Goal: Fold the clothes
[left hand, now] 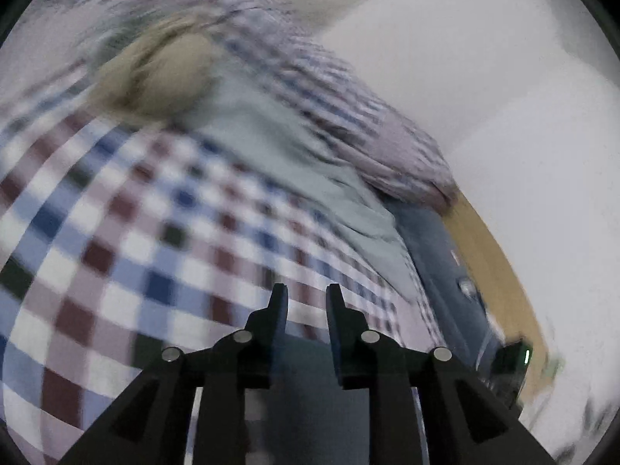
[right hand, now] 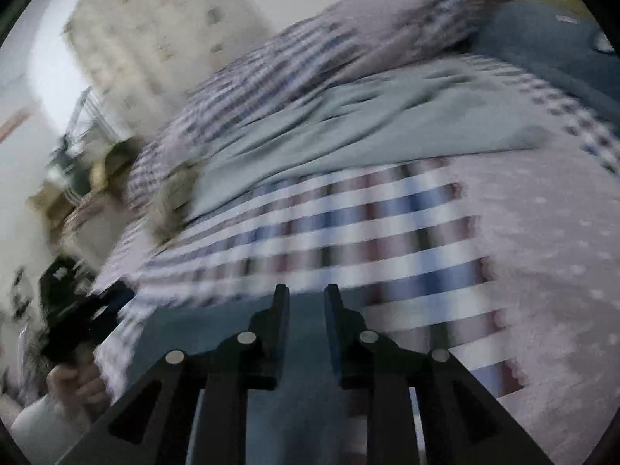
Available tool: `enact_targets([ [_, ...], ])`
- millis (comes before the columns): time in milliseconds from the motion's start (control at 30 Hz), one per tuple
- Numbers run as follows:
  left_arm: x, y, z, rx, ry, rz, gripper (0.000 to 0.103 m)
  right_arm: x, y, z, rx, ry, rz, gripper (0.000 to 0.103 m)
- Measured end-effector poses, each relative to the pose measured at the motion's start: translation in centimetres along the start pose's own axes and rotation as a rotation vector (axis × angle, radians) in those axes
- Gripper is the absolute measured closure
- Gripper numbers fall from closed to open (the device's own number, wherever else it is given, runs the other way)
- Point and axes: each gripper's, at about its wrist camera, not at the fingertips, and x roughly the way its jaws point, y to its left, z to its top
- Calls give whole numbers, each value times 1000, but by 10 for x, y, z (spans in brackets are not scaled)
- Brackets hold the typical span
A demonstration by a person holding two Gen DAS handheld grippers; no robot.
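Observation:
Motion blurs both views. In the left wrist view, my left gripper has its fingers a narrow gap apart, with blue-grey cloth between them near their base. My right gripper stands the same way over the same blue-grey garment, which runs left toward the left gripper, held by a hand. Both hang low over a bed with a blue, maroon and white checked sheet. A pale grey-green garment lies spread further back on the bed.
A striped quilt or pillow lies behind the pale garment. A tan soft item sits at its end. Dark blue clothing lies by the bed's edge, and pink dotted fabric covers the right.

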Motion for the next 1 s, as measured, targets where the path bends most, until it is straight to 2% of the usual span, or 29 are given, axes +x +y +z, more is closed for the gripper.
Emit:
enact_targets([
  [100, 15, -36, -16, 127, 98, -92, 84, 9, 33, -10, -78, 63, 101, 83],
  [167, 27, -47, -30, 173, 171, -112, 84, 21, 46, -19, -105, 121, 155, 83],
  [233, 44, -52, -44, 214, 243, -86, 94, 32, 49, -27, -137, 168, 137, 85],
  [300, 56, -53, -55, 247, 283, -44, 97, 44, 51, -34, -170, 214, 113, 88],
  [333, 59, -50, -57, 258, 278, -3, 102, 50, 52, -38, -186, 238, 101, 99],
  [367, 62, -47, -59, 268, 271, 39, 102, 51, 45, -39, -173, 248, 82, 103],
  [433, 59, -43, -58, 287, 217, 130, 102, 47, 28, -38, -135, 248, 35, 103],
  [467, 55, -41, -58, 318, 174, 210, 102, 42, 20, -37, -117, 239, 7, 103],
  [500, 52, -38, -57, 330, 145, 251, 102, 35, 11, -36, -96, 227, -29, 103],
  [600, 46, -36, -52, 287, 118, 267, 102, 0, -10, -32, -24, 151, -82, 100],
  [667, 37, -38, -53, 300, 103, 271, 102, -24, -25, -29, 24, 99, -115, 99],
  [767, 24, -52, -60, 322, 116, 205, 102, -53, -13, -37, 7, 47, -74, 99],
  [833, 14, -66, -71, 341, 134, 147, 102, -61, 5, -51, -18, 48, -20, 99],
  [933, 1, -89, -95, 361, 171, 62, 102, -60, 33, -88, -66, 104, 13, 99],
  [1000, -6, -102, -110, 378, 191, 31, 102, -60, 49, -118, -99, 155, 20, 99],
])
